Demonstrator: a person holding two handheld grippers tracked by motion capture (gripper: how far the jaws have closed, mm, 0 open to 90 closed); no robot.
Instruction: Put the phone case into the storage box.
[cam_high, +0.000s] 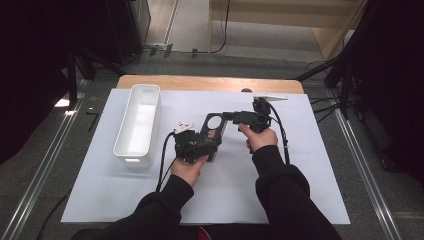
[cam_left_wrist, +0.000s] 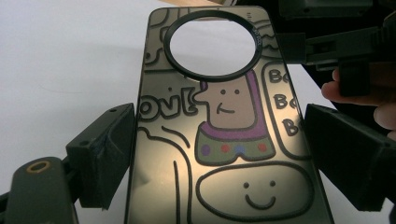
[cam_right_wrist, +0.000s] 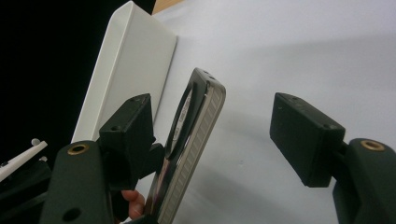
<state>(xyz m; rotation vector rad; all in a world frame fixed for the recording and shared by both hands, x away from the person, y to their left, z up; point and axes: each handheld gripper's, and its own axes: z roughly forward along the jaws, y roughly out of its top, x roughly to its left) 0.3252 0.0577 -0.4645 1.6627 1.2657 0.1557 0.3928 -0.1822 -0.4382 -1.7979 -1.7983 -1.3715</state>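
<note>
- Phone case (cam_left_wrist: 224, 135) is held off the white mat (cam_high: 300, 165), right of the white bin (cam_high: 137, 125), roughly mid-mat.
- Left gripper (cam_high: 192, 145) is clamped across the case's lower half; in the left gripper view both black jaws press the case's two long edges, no gap either side.
- Right gripper (cam_high: 250, 120) sits at the case's upper end, on the side away from the bin. Jaws spread wide in the right gripper view: the case edge (cam_right_wrist: 187, 154) lies just beside the left jaw, the right jaw stands well apart from it.
- Room: bare mat all round the case on the side away from the bin and toward the person. The bin's long wall runs parallel just left of the left gripper, near but apart.
- Case back: flat, glossy dark surface with cartoon figures in black outline, purple and tan fills, coloured dots, a smiley.
- Round camera cut-out (cam_left_wrist: 215, 44) with a black ring at the case's top; mat visible through it.
- Case side: ribbed, silvery band, rounded corners.
- Bin: long, rounded rectangular, smooth white plastic, open top.
</note>
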